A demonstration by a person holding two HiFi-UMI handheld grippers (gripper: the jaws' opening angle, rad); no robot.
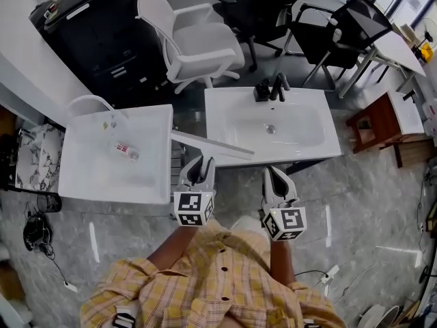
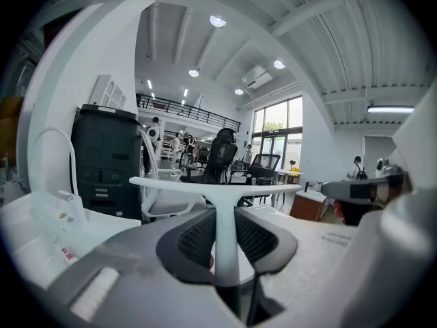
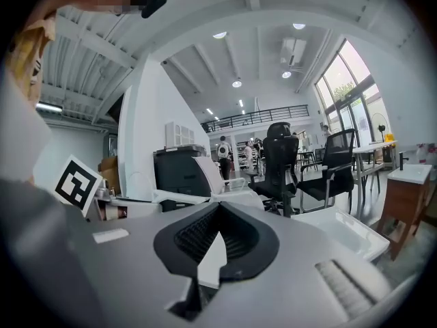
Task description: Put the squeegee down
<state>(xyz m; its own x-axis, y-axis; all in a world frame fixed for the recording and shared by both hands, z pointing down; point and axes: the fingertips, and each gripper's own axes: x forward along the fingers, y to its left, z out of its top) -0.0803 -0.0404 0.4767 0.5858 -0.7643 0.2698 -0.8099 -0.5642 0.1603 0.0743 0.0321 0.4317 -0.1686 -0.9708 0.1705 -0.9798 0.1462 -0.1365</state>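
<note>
Just past your yellow checked shirt (image 1: 218, 282), your left gripper (image 1: 196, 169) clamps the handle of the white T-shaped plastic squeegee (image 1: 212, 145). It is held in the air by the white washbasin's (image 1: 321, 149) front left corner. Your right gripper's (image 1: 275, 180) jaws meet on nothing.

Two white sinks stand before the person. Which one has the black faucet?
The right sink: a black faucet stands at its back edge, while the left sink carries a white arched faucet.
</note>
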